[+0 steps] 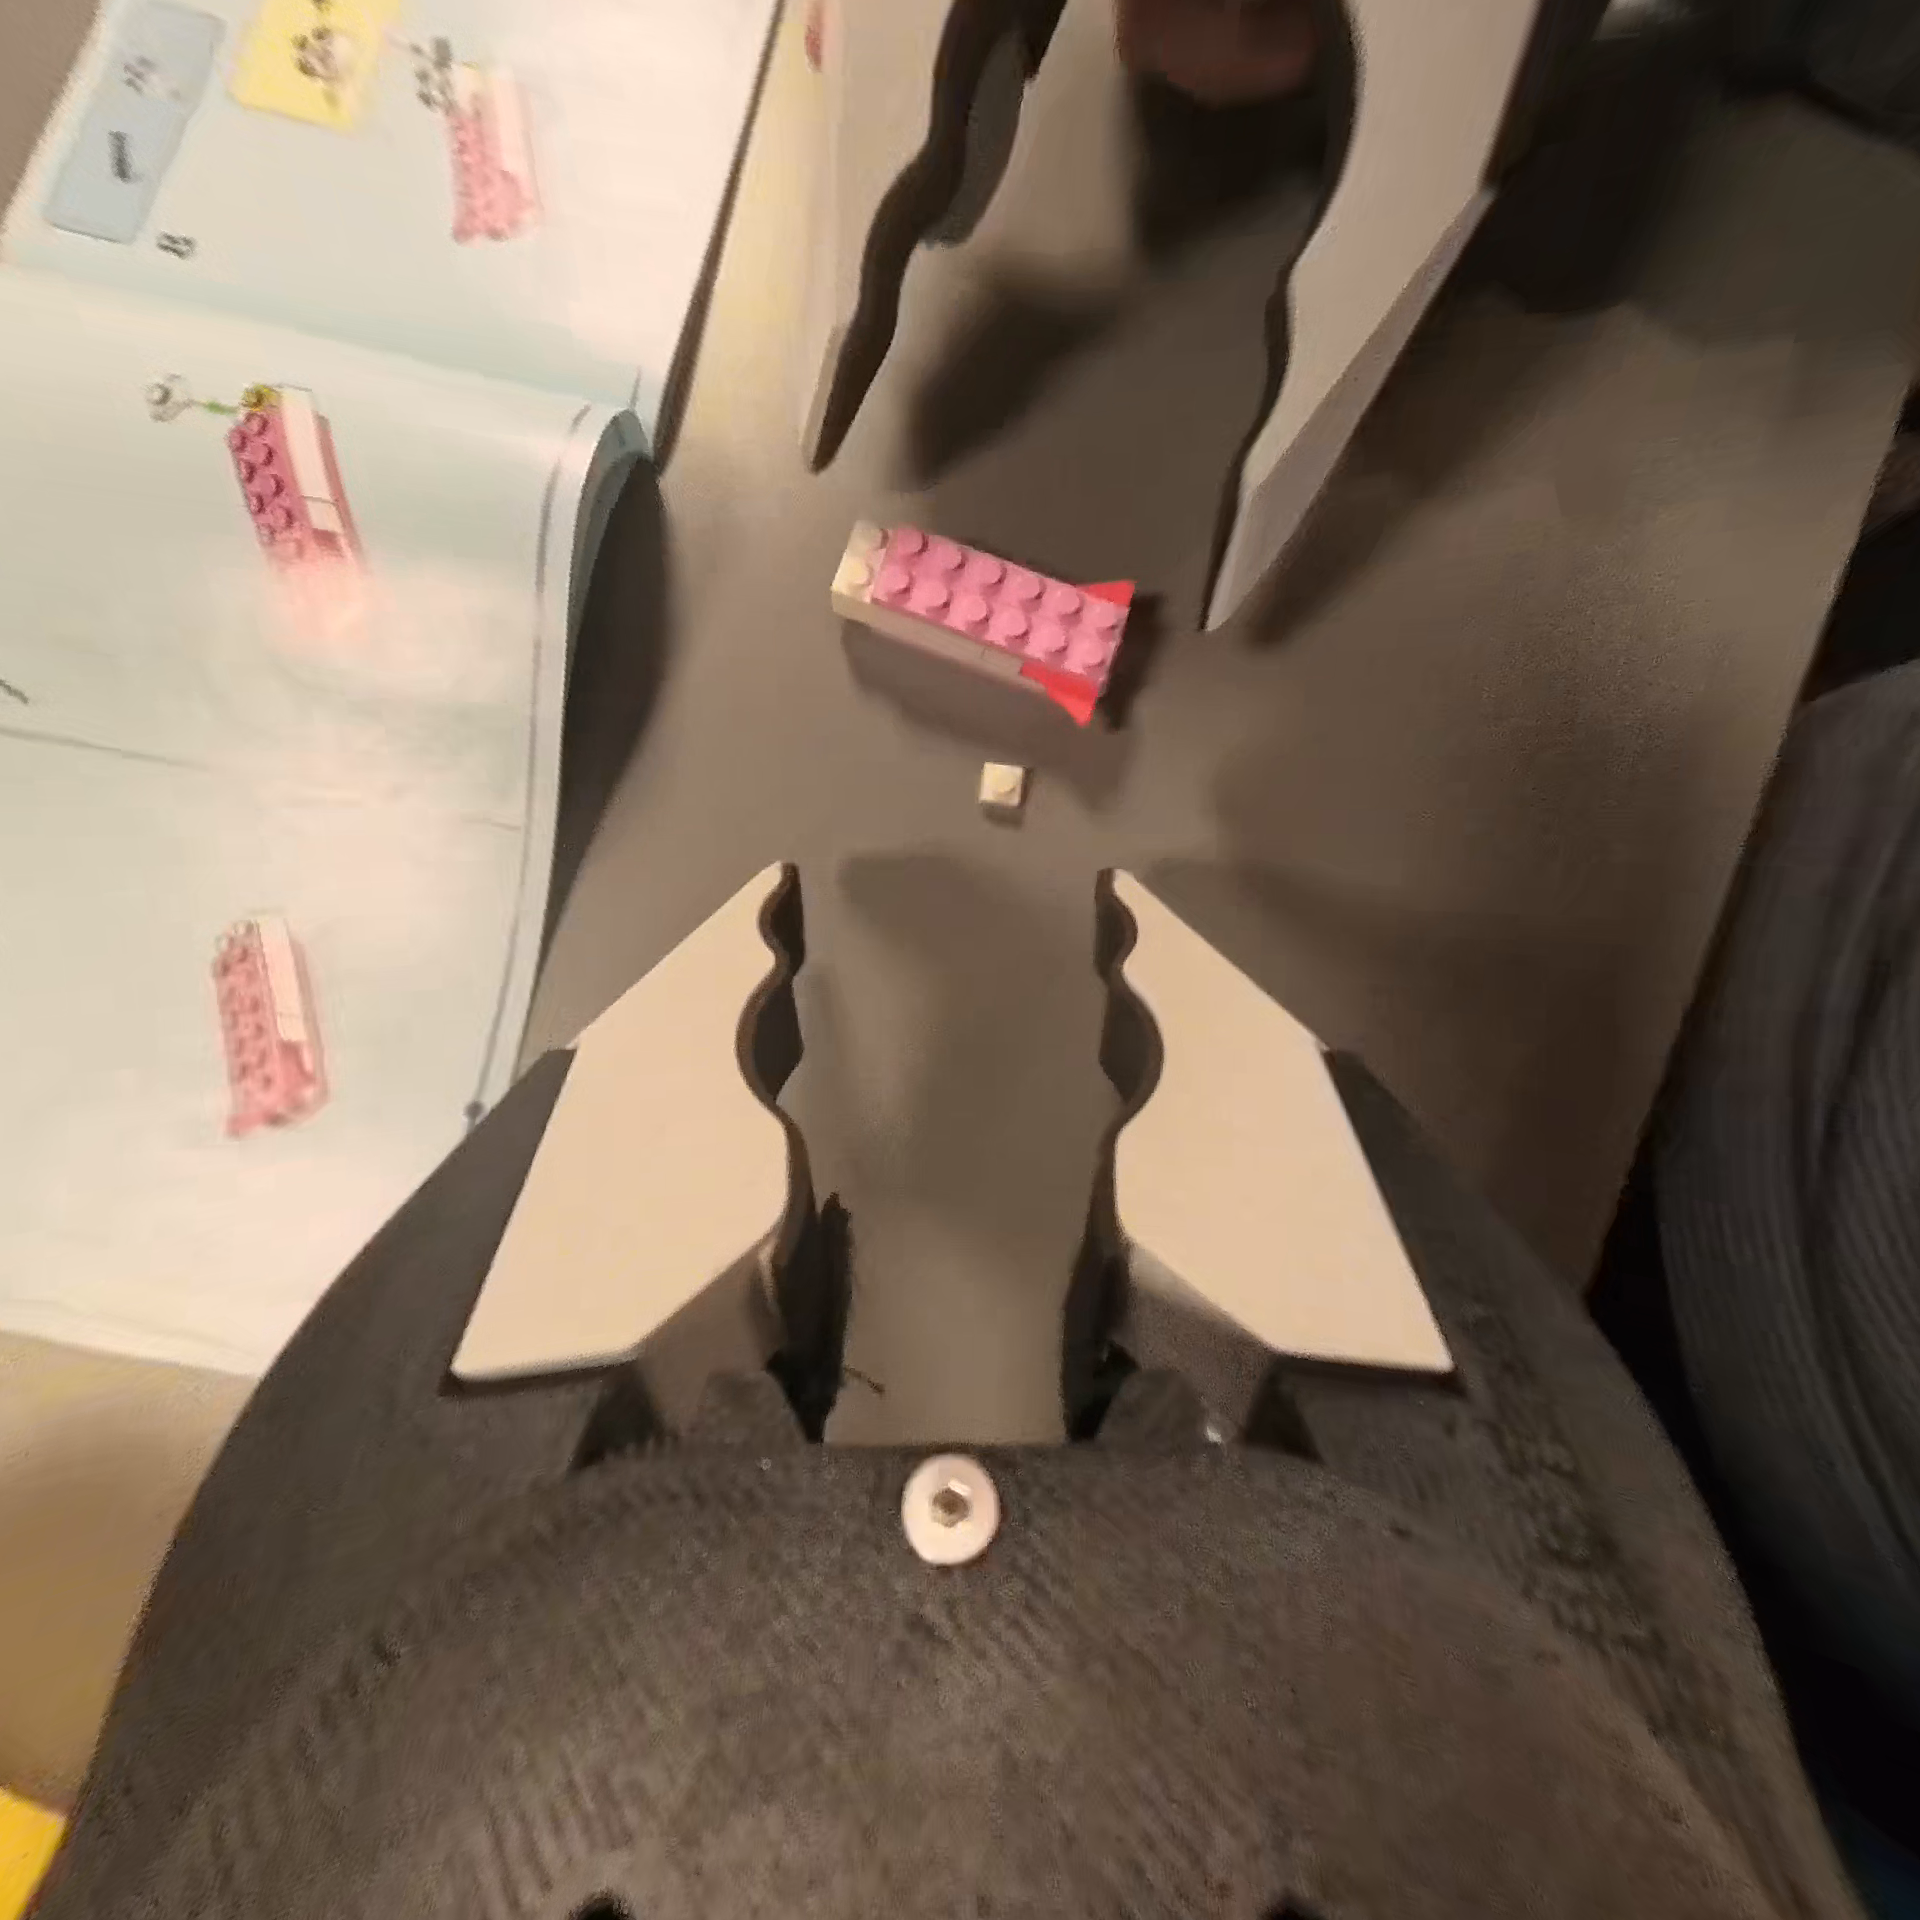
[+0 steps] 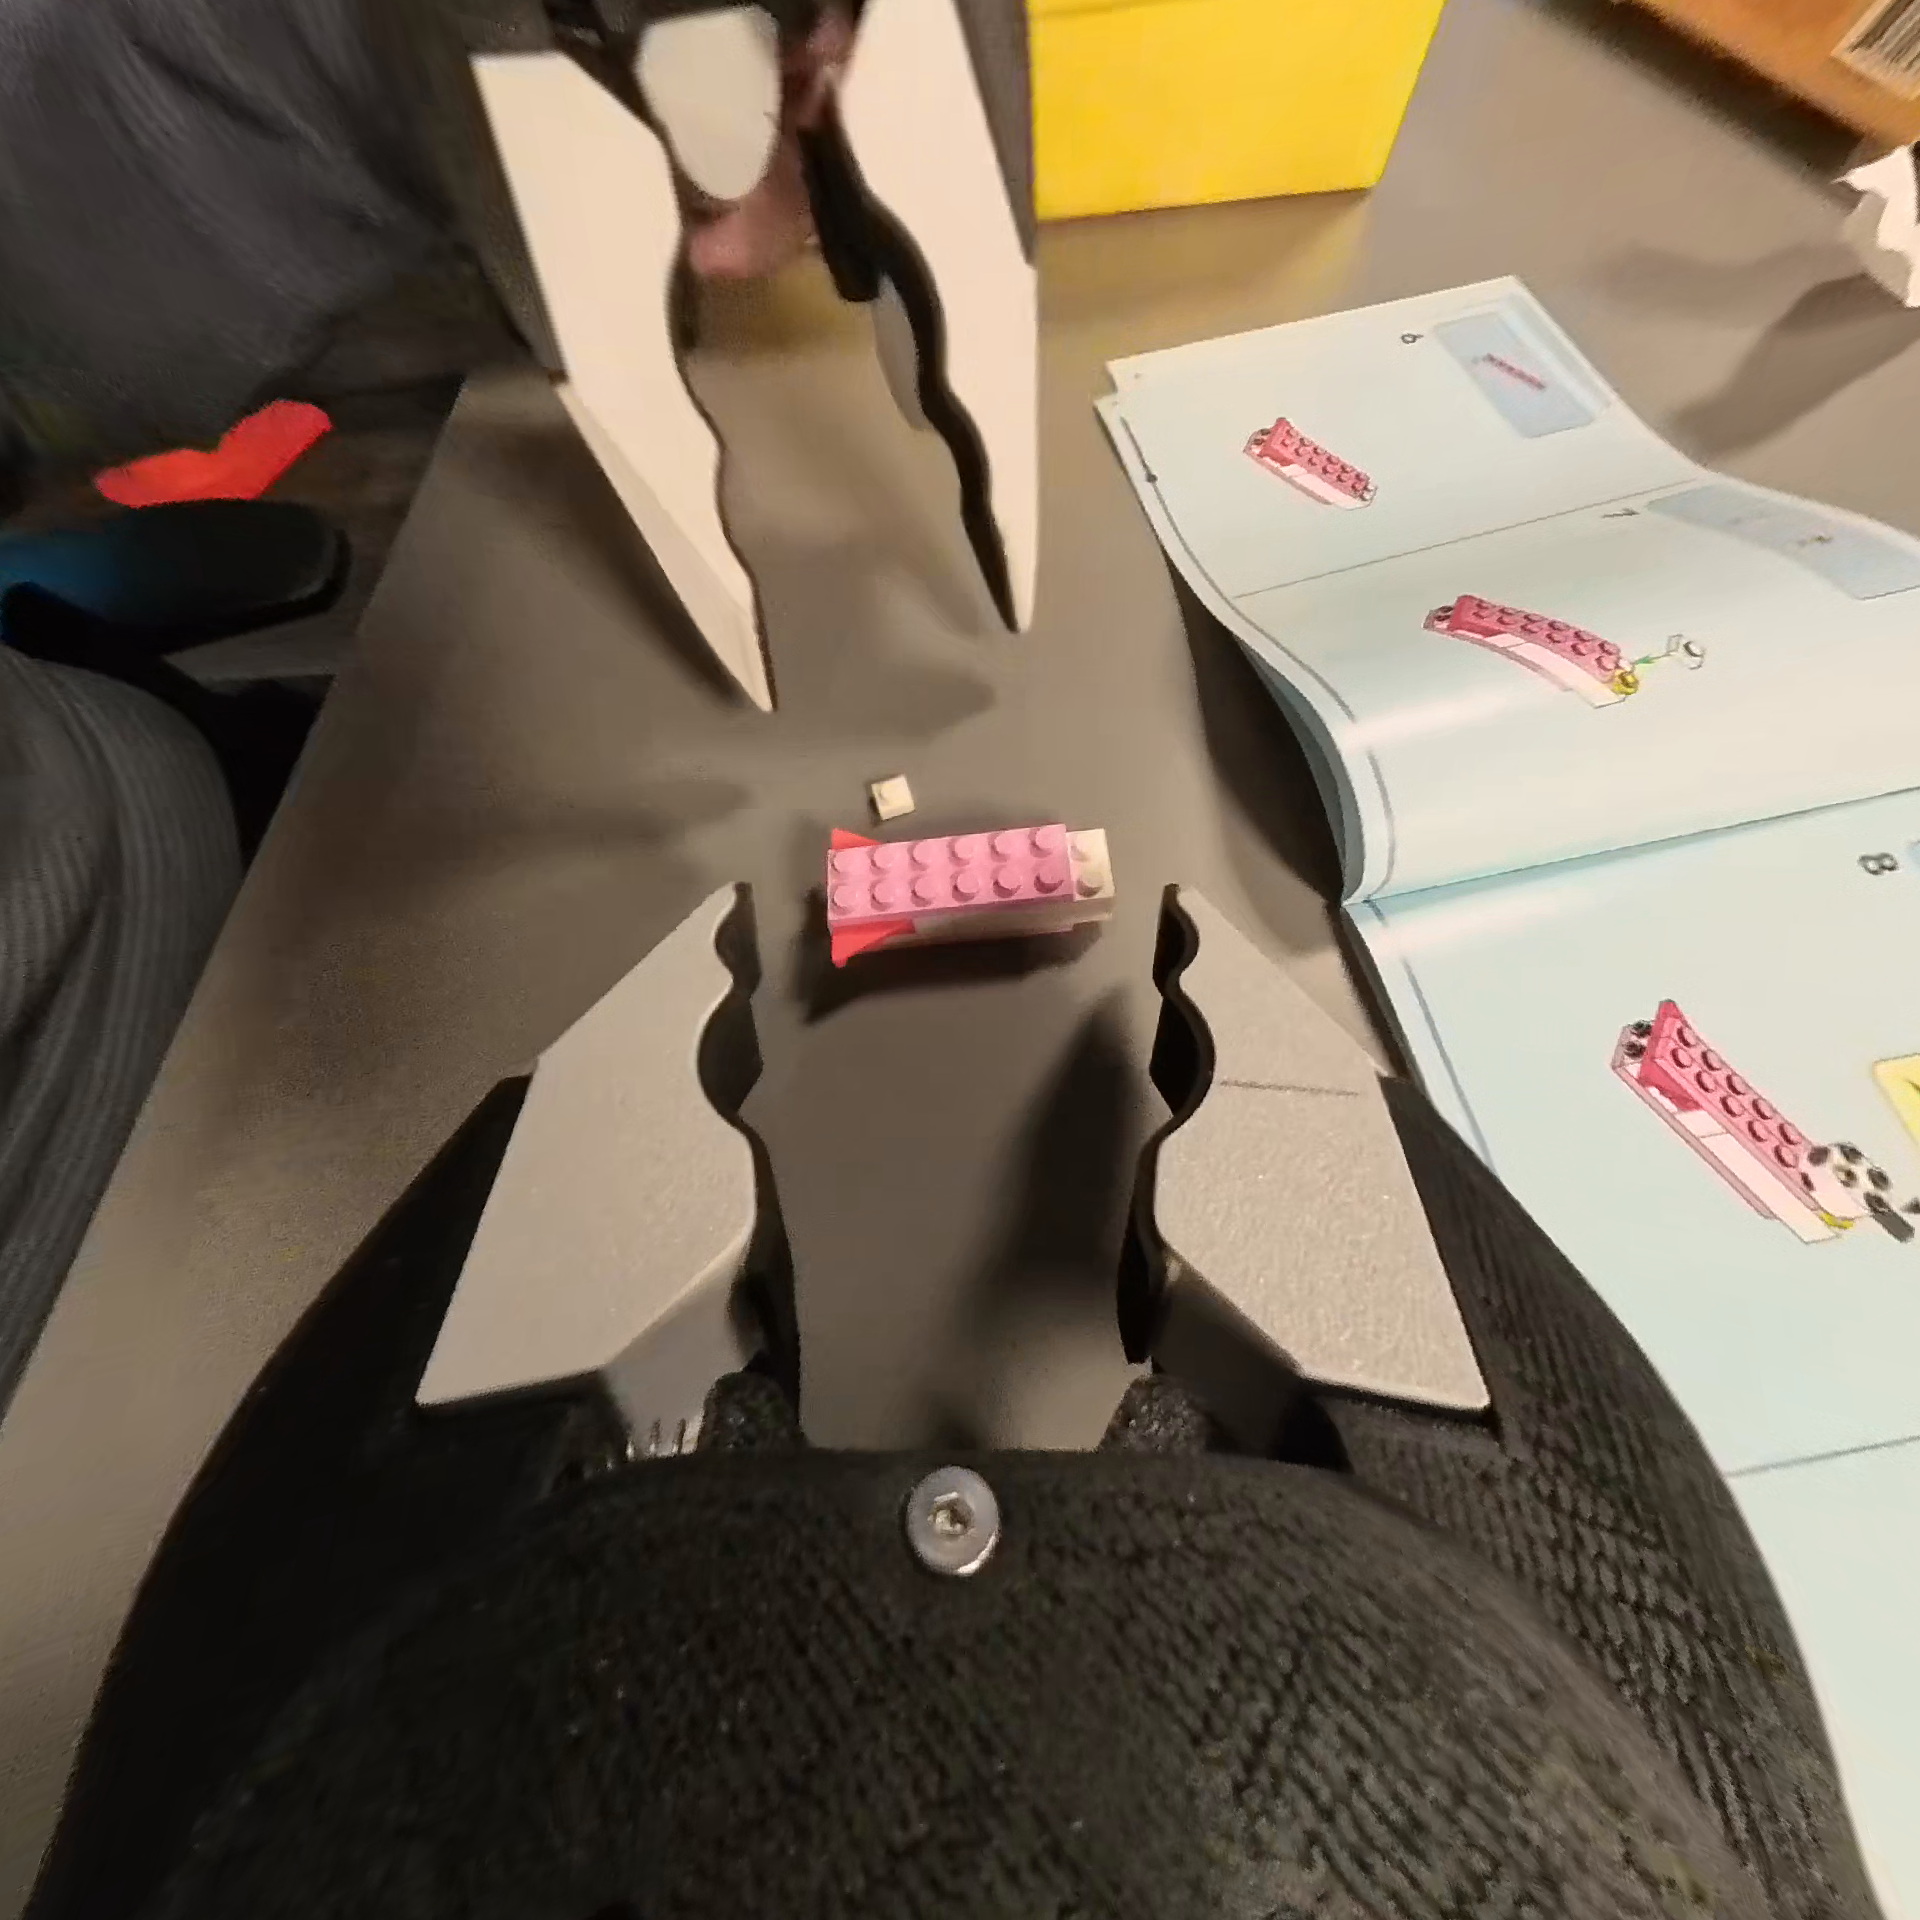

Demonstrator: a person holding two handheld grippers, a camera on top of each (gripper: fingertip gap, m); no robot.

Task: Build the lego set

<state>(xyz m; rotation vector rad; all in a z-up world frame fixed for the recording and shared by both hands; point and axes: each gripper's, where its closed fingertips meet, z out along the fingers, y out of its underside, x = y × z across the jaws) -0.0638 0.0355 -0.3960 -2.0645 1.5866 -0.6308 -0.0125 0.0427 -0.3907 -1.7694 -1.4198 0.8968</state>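
A small brick build (image 1: pixel 987 613), with a pink studded top, white body and red wedge at one end, lies on the dark grey table (image 1: pixel 1351 831). A tiny white single-stud piece (image 1: pixel 1006 784) lies loose beside it. My left gripper (image 1: pixel 951 883) is open and empty, its tips a short way from the tiny piece. In the right wrist view my right gripper (image 2: pixel 956 894) is open. The build (image 2: pixel 966 883) lies just ahead of its tips, and neither pad touches it. The tiny piece (image 2: pixel 890 798) lies just beyond. The left gripper's fingers (image 2: pixel 644 416) face it from the far side.
An open pale-blue instruction booklet (image 1: pixel 312 727) lies beside the build, and also shows in the right wrist view (image 2: pixel 1558 727). A yellow box (image 2: pixel 1216 94) stands at the table's far end. A person's dark clothing (image 2: pixel 94 883) is along the table edge, with a red object (image 2: pixel 218 457) near it. The tips of one gripper are about 6 cm away from the tips of the other.
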